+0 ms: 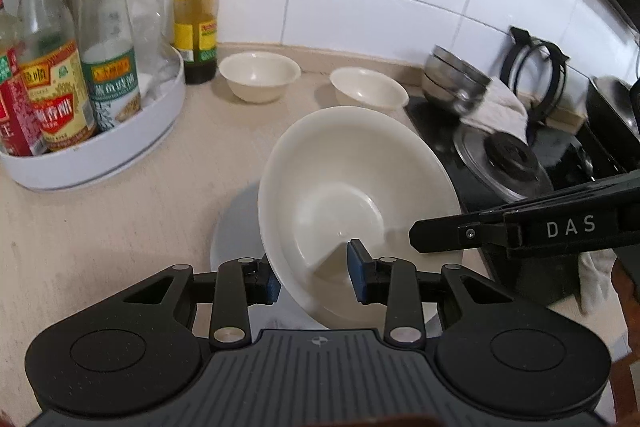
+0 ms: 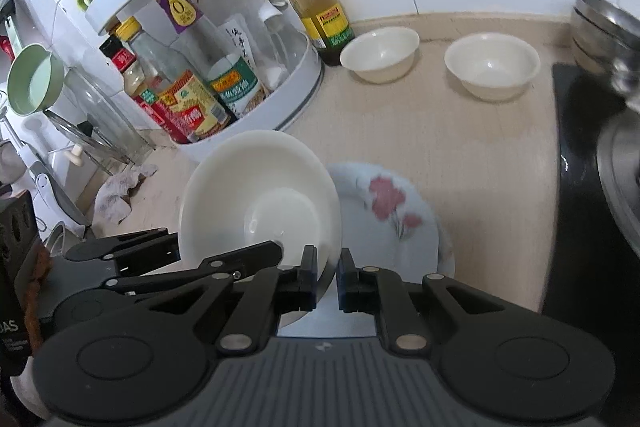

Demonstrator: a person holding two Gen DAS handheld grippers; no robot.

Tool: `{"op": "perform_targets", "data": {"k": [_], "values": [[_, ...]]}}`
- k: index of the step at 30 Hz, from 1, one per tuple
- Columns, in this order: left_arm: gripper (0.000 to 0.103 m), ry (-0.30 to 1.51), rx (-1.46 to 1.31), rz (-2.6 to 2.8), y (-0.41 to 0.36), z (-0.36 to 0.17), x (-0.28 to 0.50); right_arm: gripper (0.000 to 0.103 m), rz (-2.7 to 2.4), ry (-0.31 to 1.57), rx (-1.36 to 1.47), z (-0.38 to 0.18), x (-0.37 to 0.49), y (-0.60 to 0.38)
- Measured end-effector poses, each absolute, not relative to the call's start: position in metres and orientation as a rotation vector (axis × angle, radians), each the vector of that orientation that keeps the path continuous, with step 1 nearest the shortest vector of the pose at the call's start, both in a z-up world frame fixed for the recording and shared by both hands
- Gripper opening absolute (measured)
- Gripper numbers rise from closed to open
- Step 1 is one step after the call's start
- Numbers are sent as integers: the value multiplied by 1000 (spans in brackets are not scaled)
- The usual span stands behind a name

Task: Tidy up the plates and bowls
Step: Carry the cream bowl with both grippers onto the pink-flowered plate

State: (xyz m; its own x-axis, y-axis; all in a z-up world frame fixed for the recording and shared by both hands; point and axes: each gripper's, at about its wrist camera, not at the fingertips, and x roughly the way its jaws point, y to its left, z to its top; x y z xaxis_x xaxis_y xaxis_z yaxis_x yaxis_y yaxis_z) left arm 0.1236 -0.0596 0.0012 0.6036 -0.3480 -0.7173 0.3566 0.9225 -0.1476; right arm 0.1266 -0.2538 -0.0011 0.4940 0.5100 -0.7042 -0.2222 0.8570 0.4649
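White large bowl (image 1: 356,203) hangs tilted above the floral plate (image 2: 396,215) at the counter's front edge; left gripper (image 1: 314,277) straddles its rim slackly, right gripper (image 2: 327,279) pinches the plate, so the bowl could slip

From my feed the big bowl (image 2: 260,203) reads plain cream-white; at its three o'clock, the plate (image 2: 394,215) is pale blue-white with pink blossoms (somewhat blurred). Two small bowls (image 2: 380,55) at twelve o'clock match in cream, on a beige counter (image 2: 460,147) under white tiles (image 1: 360,7).
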Motion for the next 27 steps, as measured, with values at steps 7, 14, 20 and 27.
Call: {"op": "perform_targets", "data": {"k": [7, 14, 20, 27], "values": [[43, 860, 29, -448, -60, -10, 118, 12, 401, 995, 351, -8, 111, -251], [43, 908, 19, -461, -58, -25, 127, 12, 372, 1059, 393, -24, 118, -250], [44, 928, 13, -467, -57, -28, 137, 13, 368, 1092, 396, -30, 128, -249], [49, 924, 17, -454, -55, -25, 144, 14, 382, 1101, 391, -27, 141, -251]]}}
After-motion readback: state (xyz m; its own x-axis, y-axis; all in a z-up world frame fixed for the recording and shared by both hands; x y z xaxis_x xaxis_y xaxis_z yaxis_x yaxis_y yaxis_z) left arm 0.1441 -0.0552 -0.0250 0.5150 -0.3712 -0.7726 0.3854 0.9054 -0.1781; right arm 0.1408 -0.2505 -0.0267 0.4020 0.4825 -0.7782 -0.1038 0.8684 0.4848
